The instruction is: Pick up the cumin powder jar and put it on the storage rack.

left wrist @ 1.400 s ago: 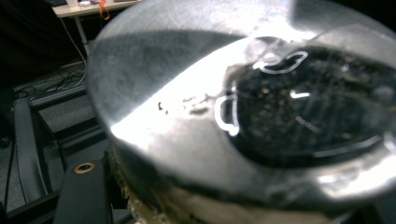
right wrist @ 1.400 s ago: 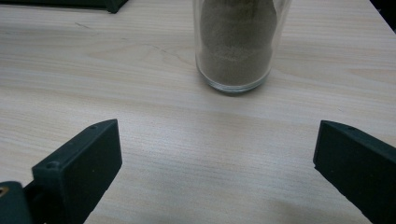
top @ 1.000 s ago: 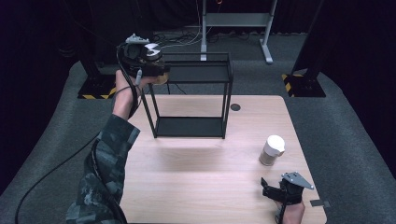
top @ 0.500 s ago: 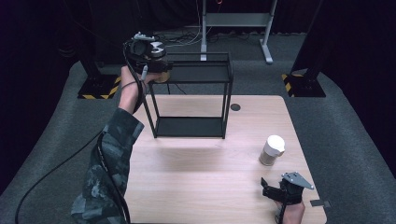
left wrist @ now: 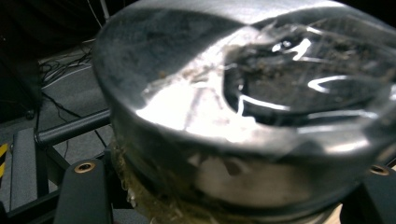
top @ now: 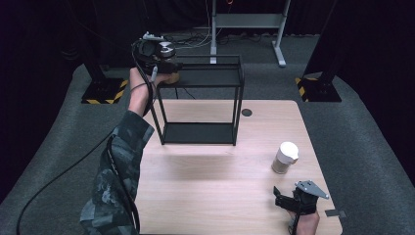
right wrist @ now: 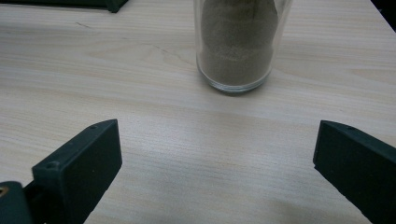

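- While clenched on the round clear-glass jar with a transparent lid and brownish contents (left wrist: 243,116), left hand-held gripper (top: 164,61) raised at the top left corner of the black metal-frame two-tier rack (top: 200,133).
- Jar (top: 171,77) pinned between the black jaws, at or just over the left end of the rack's top shelf (top: 210,76); contact with the shelf impossible to tell.
- Free shelf space lying to the right of the jar, along the shelf's long axis; left hand plainly the nearer one.
- Jar's own axis roughly upright, lid tipped slightly toward the left gripper camera; smeared, crumbly residue inside the glass, bright glare on the lid.
- Right hand-held gripper (top: 281,198) released, jaws spread wide, low over the pale wooden worktop (top: 210,186), well apart from the rack.
- Second glass jar of sandy powder with a white lid (top: 285,157) standing upright just beyond those open jaws, untouched.
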